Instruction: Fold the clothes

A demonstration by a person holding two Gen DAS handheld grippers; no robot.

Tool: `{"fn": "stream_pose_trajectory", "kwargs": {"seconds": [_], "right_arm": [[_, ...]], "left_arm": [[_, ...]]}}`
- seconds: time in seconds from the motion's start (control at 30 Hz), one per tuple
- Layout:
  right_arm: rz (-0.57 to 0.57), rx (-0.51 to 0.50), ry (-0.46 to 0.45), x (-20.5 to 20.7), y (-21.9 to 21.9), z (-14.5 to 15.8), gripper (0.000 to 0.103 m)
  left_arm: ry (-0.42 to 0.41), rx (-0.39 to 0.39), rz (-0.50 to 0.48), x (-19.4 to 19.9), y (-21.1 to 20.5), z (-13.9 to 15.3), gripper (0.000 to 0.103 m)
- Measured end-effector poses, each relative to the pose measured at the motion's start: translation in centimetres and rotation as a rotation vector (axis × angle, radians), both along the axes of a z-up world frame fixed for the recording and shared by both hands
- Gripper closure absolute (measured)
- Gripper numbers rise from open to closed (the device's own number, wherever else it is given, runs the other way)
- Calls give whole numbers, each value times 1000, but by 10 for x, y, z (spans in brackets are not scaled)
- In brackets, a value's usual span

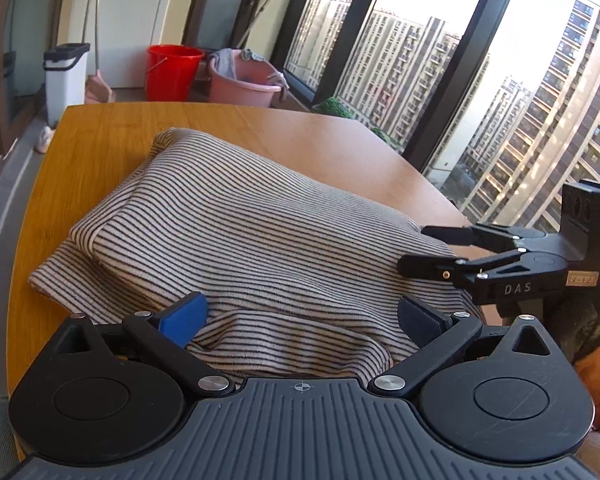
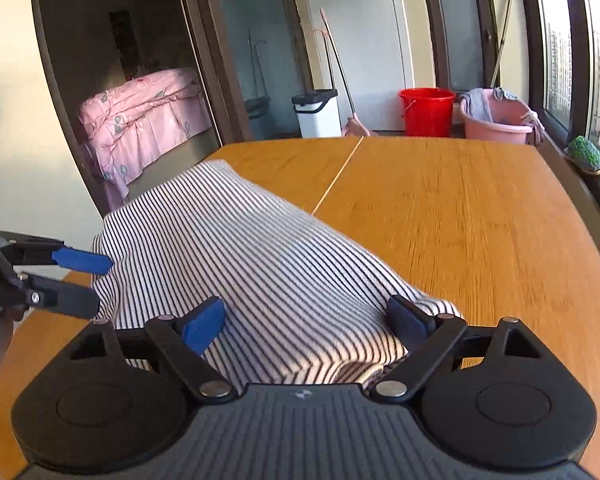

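Note:
A striped beige and black garment [image 1: 236, 236] lies folded in layers on the wooden table [image 1: 100, 136]. My left gripper [image 1: 300, 320] is open, its blue pads spread wide over the garment's near edge. My right gripper [image 1: 428, 250] shows at the garment's right side, jaws a little apart. In the right wrist view the garment [image 2: 260, 256] fills the middle and my right gripper [image 2: 304, 322] is open, pads straddling its near corner. The left gripper [image 2: 96, 280] shows there at the garment's left edge, with a gap between its fingers.
A red bucket [image 2: 426, 110], a pink basin [image 2: 496, 120] and a white bin [image 2: 318, 114] stand beyond the table's far edge. Windows run along the right side [image 1: 440, 80]. Small plants [image 2: 584, 156] sit on the sill. Bare wood [image 2: 460, 220] lies right of the garment.

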State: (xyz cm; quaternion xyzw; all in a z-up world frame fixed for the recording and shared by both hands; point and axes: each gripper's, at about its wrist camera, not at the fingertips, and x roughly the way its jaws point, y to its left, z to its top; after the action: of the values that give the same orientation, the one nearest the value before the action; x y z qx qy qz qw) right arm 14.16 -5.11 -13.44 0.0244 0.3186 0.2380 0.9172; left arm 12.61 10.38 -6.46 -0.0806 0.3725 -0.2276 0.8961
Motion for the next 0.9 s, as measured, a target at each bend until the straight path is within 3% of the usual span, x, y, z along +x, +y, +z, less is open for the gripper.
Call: {"fn": "stream_pose_trajectory", "kwargs": {"seconds": [0.23,0.3,0.37,0.5,0.67,0.8,0.9], "right_arm": [[27,-46,5,-38,11,2,8],[52,-75,3,-55,20,2,1],[42,-80,9,-62,25,2,0],[9,-57,37,-63,27,3,0],[-1,-145,31,-60,45,4,0],[11,-139,37,-54,44,5,0],[8,-136,36,-51,44,5,0]], "left_arm": [[-28,4,109,39,-9,-4,0],[-29,-4,125,37,-12,-1,0],[-51,-5,134,25,-15,7,0],[-87,-58,94,-2,-18,20,0],[-23,-140,-22,-19,-24,11,0],[24,-155,2,-13,-23,-9,0],[10,-151,-1,-9,-25,-12,0]]}}
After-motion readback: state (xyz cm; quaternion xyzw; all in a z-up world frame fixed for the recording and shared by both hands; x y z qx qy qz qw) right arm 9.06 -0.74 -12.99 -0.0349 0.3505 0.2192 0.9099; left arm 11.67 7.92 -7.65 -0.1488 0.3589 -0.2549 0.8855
